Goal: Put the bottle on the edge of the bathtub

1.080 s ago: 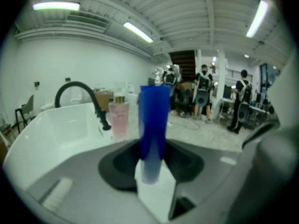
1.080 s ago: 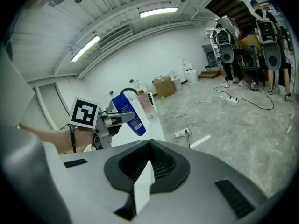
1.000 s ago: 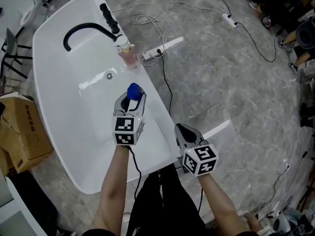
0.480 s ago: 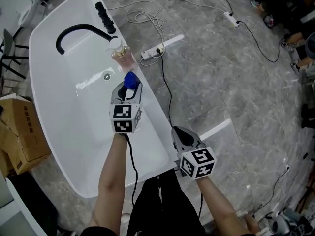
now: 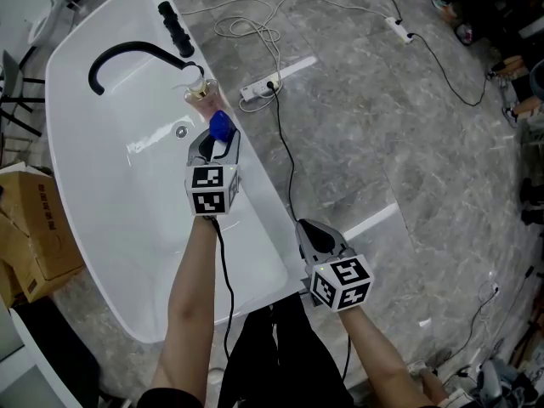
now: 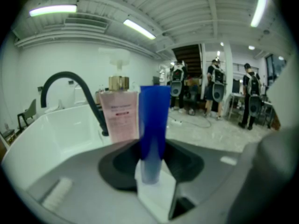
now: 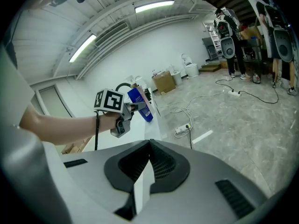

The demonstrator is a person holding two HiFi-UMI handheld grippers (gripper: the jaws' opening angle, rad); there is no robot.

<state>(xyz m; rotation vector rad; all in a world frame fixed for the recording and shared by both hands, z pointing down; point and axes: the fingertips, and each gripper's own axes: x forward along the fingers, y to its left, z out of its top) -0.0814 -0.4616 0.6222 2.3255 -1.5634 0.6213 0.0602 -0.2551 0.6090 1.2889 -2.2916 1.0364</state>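
The blue bottle (image 5: pixel 220 127) is clamped between the jaws of my left gripper (image 5: pixel 217 139), held over the right rim of the white bathtub (image 5: pixel 257 187). In the left gripper view the blue bottle (image 6: pixel 154 120) stands upright in my left gripper (image 6: pixel 152 183), just short of a pink bottle (image 6: pixel 120 115). That pink bottle (image 5: pixel 201 93) stands on the rim beside the black faucet (image 5: pixel 127 52). My right gripper (image 5: pixel 315 229) hangs near the tub's near end, shut and empty. The right gripper view shows the right gripper (image 7: pixel 142 181) with its jaws together and the blue bottle (image 7: pixel 140 104) farther off.
A white power strip (image 5: pixel 260 90) with coiled cables lies on the grey marble floor right of the tub. A cardboard box (image 5: pixel 34 228) sits left of the tub. A white tape strip (image 5: pixel 375 220) marks the floor. Several people (image 6: pixel 215 85) stand far off.
My left gripper has carried the blue bottle farther along the tub's rim toward the pink bottle and faucet. The right gripper has barely moved.
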